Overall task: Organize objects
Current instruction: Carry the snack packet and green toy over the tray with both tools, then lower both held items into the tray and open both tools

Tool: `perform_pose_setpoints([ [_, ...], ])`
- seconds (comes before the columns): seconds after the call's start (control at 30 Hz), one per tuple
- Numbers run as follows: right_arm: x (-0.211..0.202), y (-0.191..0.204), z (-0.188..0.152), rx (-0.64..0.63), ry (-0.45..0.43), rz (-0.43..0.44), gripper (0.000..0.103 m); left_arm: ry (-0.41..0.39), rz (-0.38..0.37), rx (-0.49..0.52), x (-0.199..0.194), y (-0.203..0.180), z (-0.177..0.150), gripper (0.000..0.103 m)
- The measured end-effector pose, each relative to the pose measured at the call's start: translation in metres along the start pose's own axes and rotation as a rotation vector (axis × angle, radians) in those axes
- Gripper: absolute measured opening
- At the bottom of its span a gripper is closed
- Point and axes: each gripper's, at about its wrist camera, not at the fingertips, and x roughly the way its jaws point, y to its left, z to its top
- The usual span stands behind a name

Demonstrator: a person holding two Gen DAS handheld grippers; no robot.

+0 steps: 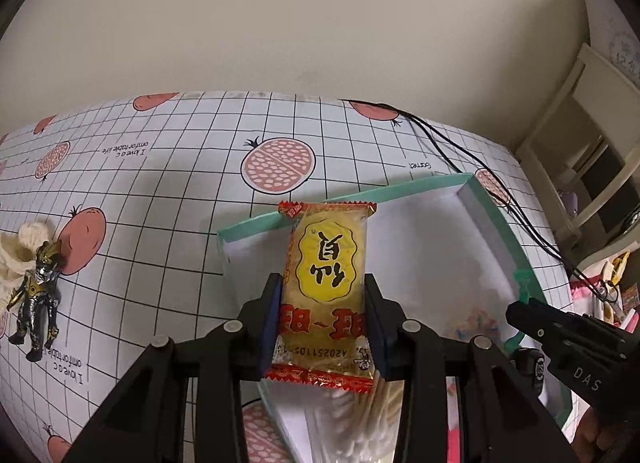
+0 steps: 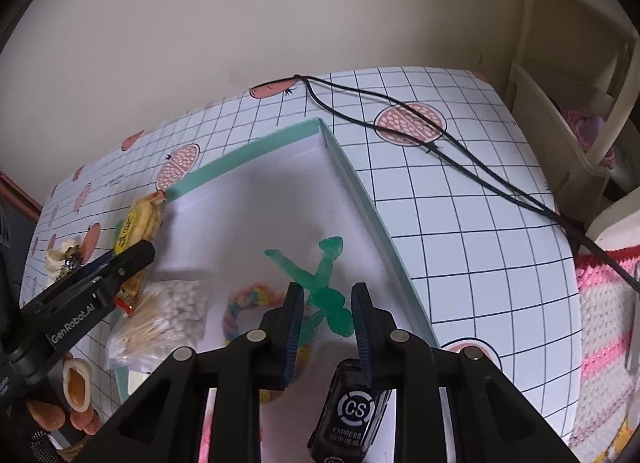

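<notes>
My left gripper (image 1: 322, 283) is shut on a yellow snack packet (image 1: 326, 247) with red ends, held above the near left part of a white box with a teal rim (image 1: 400, 188). From the right wrist the same packet (image 2: 138, 223) hangs over the box's left edge (image 2: 248, 154). My right gripper (image 2: 326, 292) is low inside the box, its fingers closed against a translucent green toy figure (image 2: 326, 263). Its black tip (image 1: 520, 312) enters the left wrist view from the right.
The box holds a bag of cotton swabs (image 2: 160, 319) and a colourful braided ring (image 2: 244, 303). A black "CS" object (image 2: 352, 415) sits under the right gripper. An armoured toy figure (image 1: 36, 303) lies left; a black cable (image 2: 460, 151) crosses the cloth. Shelves (image 1: 592, 167) stand right.
</notes>
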Motion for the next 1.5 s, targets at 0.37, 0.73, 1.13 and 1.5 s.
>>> perform_pose_setpoints([
  [0.37, 0.006, 0.000, -0.004, -0.007, 0.021, -0.016, 0.028, 0.069, -0.007, 0.026, 0.008, 0.000, -0.006, 0.044],
  [0.73, -0.002, 0.001, -0.003, -0.008, 0.006, -0.016, 0.040, 0.082, -0.034, 0.034, 0.004, -0.003, -0.008, 0.053],
  [1.13, -0.029, 0.015, 0.004, -0.043, -0.047, 0.001, 0.040, 0.039, -0.026, 0.002, -0.030, 0.006, 0.004, 0.067],
  [1.5, -0.023, 0.019, 0.003, -0.047, -0.054, -0.003, 0.073, 0.028, 0.048, -0.006, -0.031, 0.022, 0.002, 0.095],
])
